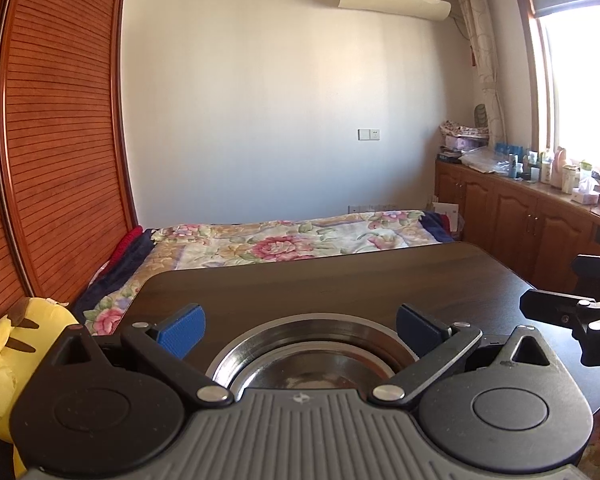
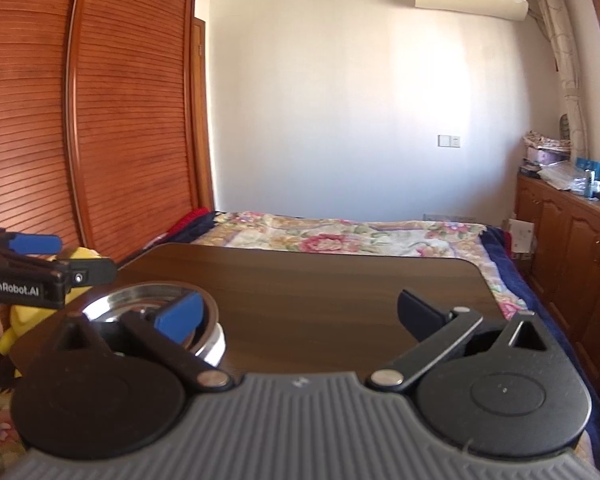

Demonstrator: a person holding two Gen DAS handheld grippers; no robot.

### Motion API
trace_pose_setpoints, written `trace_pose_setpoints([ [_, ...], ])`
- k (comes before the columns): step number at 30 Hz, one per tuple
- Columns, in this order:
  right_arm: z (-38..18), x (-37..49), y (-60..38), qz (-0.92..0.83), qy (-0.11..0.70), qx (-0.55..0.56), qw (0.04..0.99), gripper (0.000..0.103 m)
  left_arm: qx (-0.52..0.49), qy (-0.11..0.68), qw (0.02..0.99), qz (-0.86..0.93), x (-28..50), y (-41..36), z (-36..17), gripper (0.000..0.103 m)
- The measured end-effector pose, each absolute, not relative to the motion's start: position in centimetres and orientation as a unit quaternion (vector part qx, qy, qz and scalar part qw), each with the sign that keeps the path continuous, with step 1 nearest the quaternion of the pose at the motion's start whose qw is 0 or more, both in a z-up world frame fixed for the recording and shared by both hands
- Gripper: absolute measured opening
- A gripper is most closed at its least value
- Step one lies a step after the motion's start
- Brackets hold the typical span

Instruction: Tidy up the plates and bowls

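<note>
So the steel dishes point(image 1: 312, 352) are nested as one stack near the table's point(image 1: 340, 280) near-left corner, probably so they take up less room. The left gripper point(image 1: 300, 330) is spread as wide as it goes, with the stack's rim seen between the blue pads point(image 1: 182, 330) but nothing pinched. The right gripper point(image 2: 300, 316) is wide open too, nothing held, parked just beside the stack.
</note>
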State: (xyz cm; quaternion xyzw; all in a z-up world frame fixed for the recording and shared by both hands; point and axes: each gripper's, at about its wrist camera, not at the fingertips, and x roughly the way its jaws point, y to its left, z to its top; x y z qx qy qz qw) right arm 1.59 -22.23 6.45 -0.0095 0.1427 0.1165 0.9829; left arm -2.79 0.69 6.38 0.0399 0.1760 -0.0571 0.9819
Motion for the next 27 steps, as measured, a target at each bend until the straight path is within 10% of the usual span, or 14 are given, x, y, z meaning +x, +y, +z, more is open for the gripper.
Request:
trace_pose_setpoints([
  [27,3.5,1.2,-21.8,0.049,0.177,-0.001,0.983,0.103,0.046,0.195,0.979,-0.048,-3.8,0.3,3.2,0.102],
])
